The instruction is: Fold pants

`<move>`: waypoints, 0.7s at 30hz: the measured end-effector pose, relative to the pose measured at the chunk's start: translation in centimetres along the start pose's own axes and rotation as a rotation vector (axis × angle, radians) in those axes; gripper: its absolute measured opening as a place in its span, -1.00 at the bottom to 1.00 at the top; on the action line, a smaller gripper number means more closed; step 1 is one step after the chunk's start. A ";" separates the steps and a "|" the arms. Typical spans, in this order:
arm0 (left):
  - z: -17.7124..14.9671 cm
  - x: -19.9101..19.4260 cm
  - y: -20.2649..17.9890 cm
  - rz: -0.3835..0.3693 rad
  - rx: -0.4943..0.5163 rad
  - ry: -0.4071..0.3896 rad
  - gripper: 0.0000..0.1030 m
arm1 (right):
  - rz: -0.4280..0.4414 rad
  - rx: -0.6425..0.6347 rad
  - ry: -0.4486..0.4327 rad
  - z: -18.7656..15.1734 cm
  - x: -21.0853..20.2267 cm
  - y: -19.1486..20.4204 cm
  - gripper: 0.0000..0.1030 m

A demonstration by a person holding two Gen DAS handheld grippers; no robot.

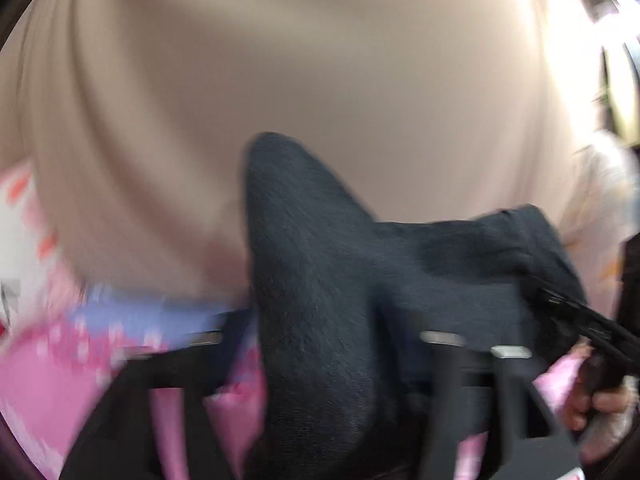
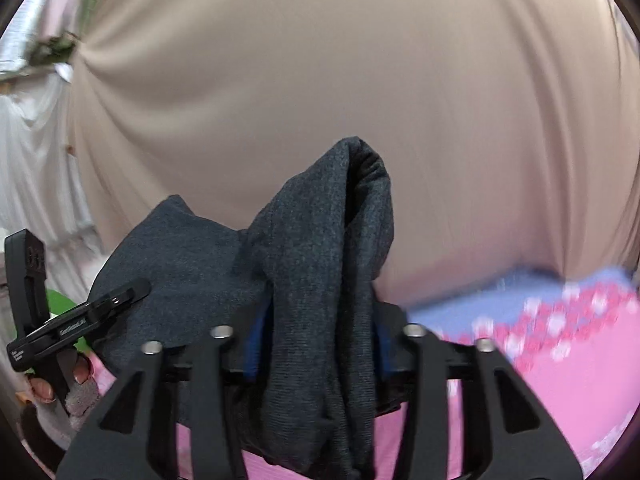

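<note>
Blurring much of the left view. Bunched dark pants (image 2: 320, 280) between both grippers' (image 2: 316, 344) parted jaws, grip unclear. Beige curtain (image 2: 360, 80) behind, pink bedsheet (image 2: 560, 380) below.

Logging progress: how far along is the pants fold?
Done: nothing neat yet; the pants are a rumpled heap on the pink sheet. In hand: a ridge of cloth stands between both grippers; left gripper open around it, right gripper unclear whether pinching. To do: flatten, fold, smooth.

Dark grey knit pants (image 2: 320, 280), bunched and humped upward over pink bedding.
</note>
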State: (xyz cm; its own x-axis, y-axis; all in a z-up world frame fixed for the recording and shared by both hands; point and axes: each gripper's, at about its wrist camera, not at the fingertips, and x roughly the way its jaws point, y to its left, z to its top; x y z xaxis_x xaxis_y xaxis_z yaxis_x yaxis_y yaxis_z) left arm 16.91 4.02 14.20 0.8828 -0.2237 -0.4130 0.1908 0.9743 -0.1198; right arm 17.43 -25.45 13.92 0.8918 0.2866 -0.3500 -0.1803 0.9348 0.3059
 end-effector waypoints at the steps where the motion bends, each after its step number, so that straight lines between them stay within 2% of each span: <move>1: -2.2 3.1 0.9 0.043 -0.009 0.069 0.81 | -0.111 -0.002 0.092 -2.4 3.3 -1.7 0.25; 2: -5.3 6.9 2.2 0.102 -0.017 0.187 0.54 | -0.173 -0.006 0.183 -4.5 5.5 -3.2 0.21; 3: -7.4 9.1 3.3 0.130 -0.032 0.291 0.30 | -0.200 0.013 0.245 -6.4 6.6 -4.5 0.15; 4: -9.2 10.6 4.4 0.134 -0.060 0.387 0.05 | -0.176 0.062 0.268 -7.9 6.5 -5.7 0.16; 5: -10.4 11.5 5.4 0.097 -0.116 0.446 0.06 | -0.152 0.089 0.269 -8.4 6.1 -6.2 0.16; 8: -10.3 10.3 6.4 0.042 -0.189 0.412 0.09 | -0.103 0.125 0.283 -8.0 5.4 -6.6 0.19; 10: -9.7 9.9 5.9 0.032 -0.175 0.396 0.27 | -0.060 0.155 0.299 -7.5 6.1 -6.5 0.25; 11: -9.3 10.0 5.7 0.025 -0.185 0.396 0.49 | -0.059 0.169 0.309 -7.6 6.5 -6.6 0.25; 15: -9.4 12.4 4.3 0.026 -0.210 0.465 0.50 | -0.089 0.180 0.369 -8.7 8.8 -6.8 0.25; 16: -9.9 13.3 4.4 0.015 -0.221 0.491 0.46 | -0.076 0.203 0.395 -9.0 9.6 -7.0 0.25; 17: -10.5 14.3 4.5 -0.007 -0.245 0.528 0.25 | -0.070 0.226 0.406 -9.4 10.1 -7.2 0.25; 18: -10.9 14.7 4.7 -0.029 -0.273 0.537 0.18 | -0.077 0.228 0.405 -9.5 10.3 -7.3 0.10; 20: -10.6 15.1 4.8 -0.070 -0.286 0.526 -0.25 | -0.057 0.215 0.394 -9.1 10.3 -7.0 -0.32; 21: -10.3 15.1 4.8 -0.063 -0.295 0.519 -0.48 | -0.046 0.213 0.389 -8.9 10.1 -6.7 -0.44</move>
State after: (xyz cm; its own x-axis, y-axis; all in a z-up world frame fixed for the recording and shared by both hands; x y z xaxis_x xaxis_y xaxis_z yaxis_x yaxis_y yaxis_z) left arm 26.74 5.03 -1.87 0.5349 -0.3367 -0.7750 0.0430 0.9268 -0.3730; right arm 23.95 -26.98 0.45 0.6672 0.3414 -0.6621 -0.0186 0.8962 0.4433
